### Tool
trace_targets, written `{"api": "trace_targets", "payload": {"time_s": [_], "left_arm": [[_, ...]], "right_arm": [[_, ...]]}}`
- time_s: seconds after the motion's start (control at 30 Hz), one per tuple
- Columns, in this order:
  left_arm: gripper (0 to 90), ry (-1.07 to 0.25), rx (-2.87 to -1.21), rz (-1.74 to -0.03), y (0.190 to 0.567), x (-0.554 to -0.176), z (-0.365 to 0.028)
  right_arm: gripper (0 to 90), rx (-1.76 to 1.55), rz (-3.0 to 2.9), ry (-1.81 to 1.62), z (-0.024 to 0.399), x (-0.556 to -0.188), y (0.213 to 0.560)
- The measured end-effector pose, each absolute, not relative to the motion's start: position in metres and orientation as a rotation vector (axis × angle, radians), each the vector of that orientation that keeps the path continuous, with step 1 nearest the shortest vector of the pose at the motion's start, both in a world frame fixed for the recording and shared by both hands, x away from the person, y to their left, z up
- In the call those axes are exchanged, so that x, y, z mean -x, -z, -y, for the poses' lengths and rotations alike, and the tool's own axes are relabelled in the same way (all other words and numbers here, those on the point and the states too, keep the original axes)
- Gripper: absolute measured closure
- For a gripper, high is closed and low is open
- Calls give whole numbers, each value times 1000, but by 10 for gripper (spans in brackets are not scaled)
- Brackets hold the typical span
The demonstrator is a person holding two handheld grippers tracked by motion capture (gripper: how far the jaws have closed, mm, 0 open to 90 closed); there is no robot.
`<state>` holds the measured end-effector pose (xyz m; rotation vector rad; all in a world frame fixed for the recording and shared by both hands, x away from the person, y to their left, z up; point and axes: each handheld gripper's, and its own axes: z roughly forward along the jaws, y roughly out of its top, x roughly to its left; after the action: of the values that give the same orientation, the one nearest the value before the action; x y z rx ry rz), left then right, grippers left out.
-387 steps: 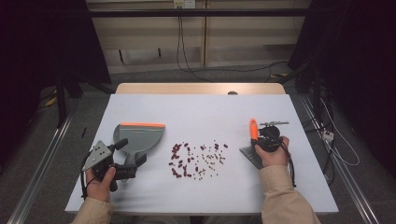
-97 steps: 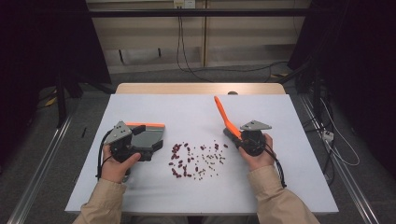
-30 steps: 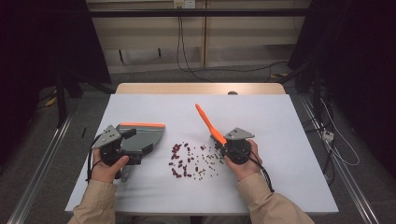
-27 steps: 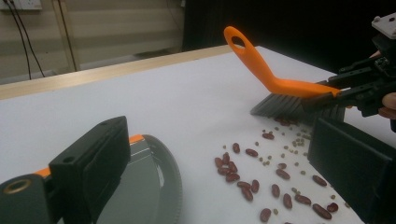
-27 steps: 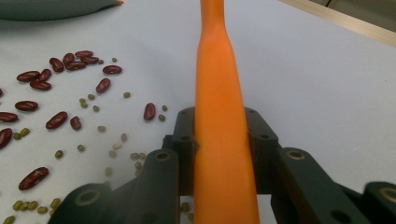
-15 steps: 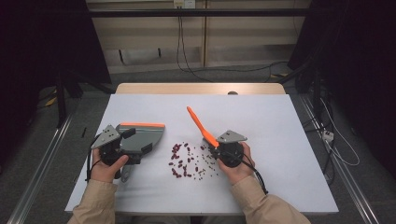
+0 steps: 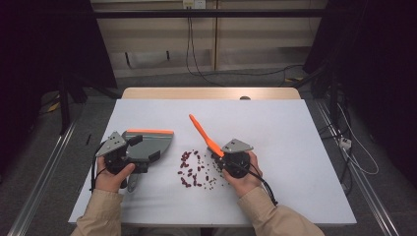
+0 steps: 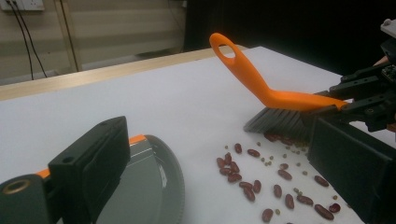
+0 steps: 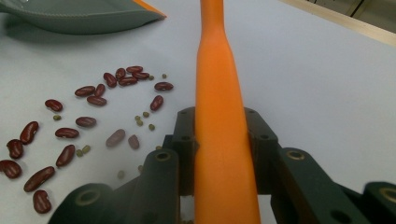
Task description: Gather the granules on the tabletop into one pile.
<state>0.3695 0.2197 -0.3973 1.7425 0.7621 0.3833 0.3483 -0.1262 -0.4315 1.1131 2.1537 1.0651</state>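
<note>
Dark red kidney beans mixed with tiny green ones lie scattered at the table's middle. My right gripper is shut on an orange brush; its handle slants up to the far left. The grey bristles rest on the table at the right edge of the beans. In the right gripper view the handle runs straight between the jaws of my gripper. A grey dustpan with an orange lip lies left of the beans. My left gripper is open over its right part, jaws wide apart.
The white table top has bare room to the right and far side. A wooden strip runs along its far edge. Cables lie on the floor to the right, and metal rails flank the table.
My right gripper has carried the brush left and nearer, down to the right edge of the beans. The left gripper and the dustpan have stayed put over the last second.
</note>
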Motion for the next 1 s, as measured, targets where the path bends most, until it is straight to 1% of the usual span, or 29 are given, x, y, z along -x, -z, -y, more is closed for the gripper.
{"api": "trace_targets", "payload": {"time_s": [0.57, 1.0], "left_arm": [[59, -377, -1744, -759, 397, -370, -220], [59, -377, -1747, -762, 398, -369, -222]], "right_arm": [[710, -1060, -2202, -1102, 111, -346, 431], [711, -1049, -2213, -1127, 110, -349, 430]]}}
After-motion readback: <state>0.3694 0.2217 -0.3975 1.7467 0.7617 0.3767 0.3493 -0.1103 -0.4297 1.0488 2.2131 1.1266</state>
